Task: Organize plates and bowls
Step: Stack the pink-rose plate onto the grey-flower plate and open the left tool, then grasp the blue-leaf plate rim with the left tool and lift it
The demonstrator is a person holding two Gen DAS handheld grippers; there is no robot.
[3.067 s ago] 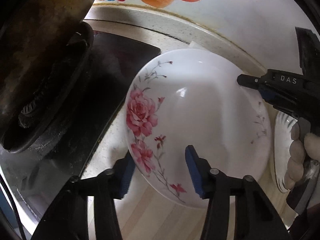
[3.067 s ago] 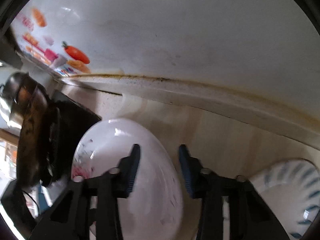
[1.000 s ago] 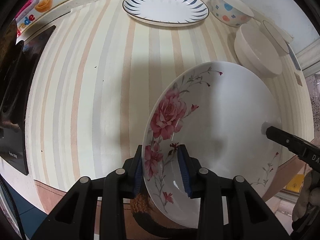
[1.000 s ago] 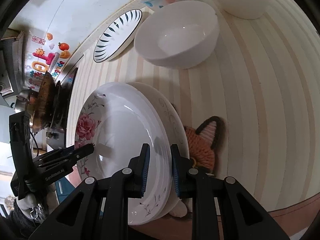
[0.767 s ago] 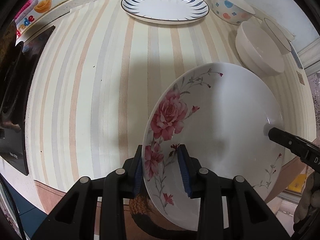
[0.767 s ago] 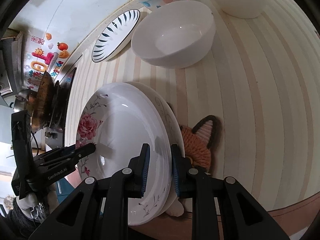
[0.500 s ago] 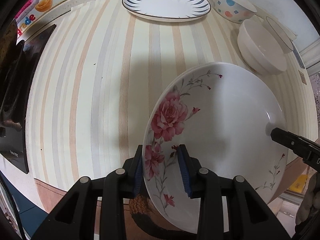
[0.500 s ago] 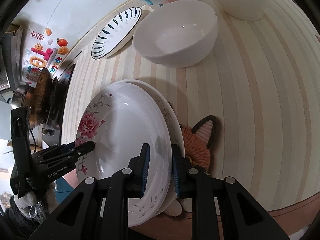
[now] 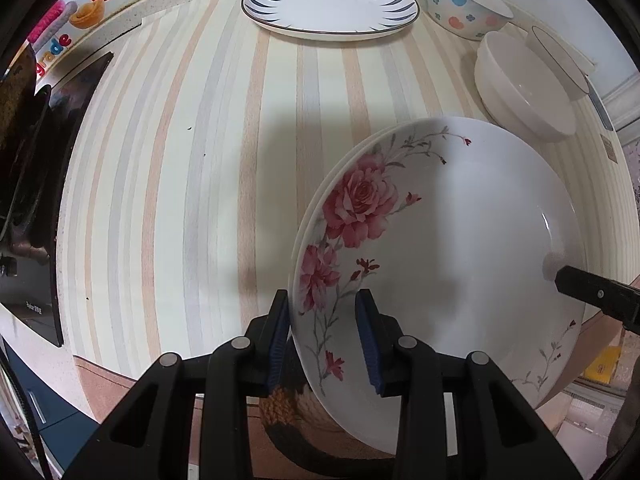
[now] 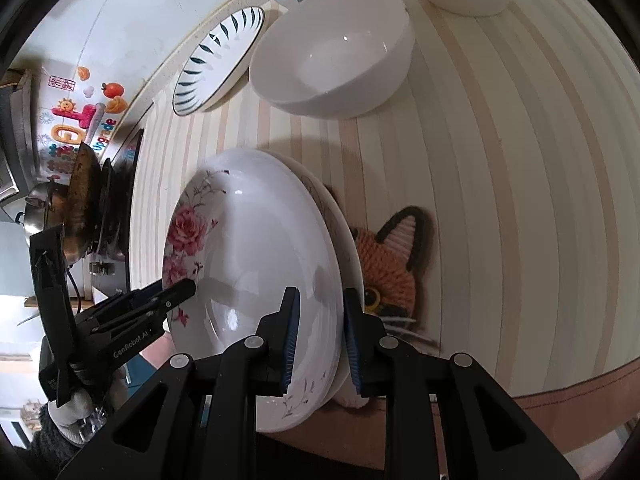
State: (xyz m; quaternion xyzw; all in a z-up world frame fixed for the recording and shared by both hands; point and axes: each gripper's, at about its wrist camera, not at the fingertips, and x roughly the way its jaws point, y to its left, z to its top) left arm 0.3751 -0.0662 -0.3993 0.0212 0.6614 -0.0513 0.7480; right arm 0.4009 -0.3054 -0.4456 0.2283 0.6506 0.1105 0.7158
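A white plate with pink roses point(image 9: 440, 240) lies tilted on a second white plate point(image 10: 346, 236), which rests on a knitted fox coaster point(image 10: 388, 264) near the counter's front edge. My left gripper point(image 9: 324, 340) points straight down and is shut on the rose plate's near rim by the flowers. My right gripper point(image 10: 320, 336) straddles the opposite rim; its jaws are opening, with the rim still between the pads and touching them. In the left wrist view only a fingertip point(image 9: 588, 292) of the right gripper shows.
At the back of the striped counter point(image 9: 180, 160) stand a blue-leaf plate point(image 9: 328, 0), a patterned bowl point(image 9: 464, 4), a plain white bowl point(image 9: 520, 84) and a dark-rimmed bowl point(image 9: 556, 56). A black stove point(image 9: 24, 160) with a wok point(image 10: 80, 200) lies to the left.
The rose plate came from beside the stove to the counter's front edge. Over the last second it sank a little onto the lower plate, whose rim now shows beside it.
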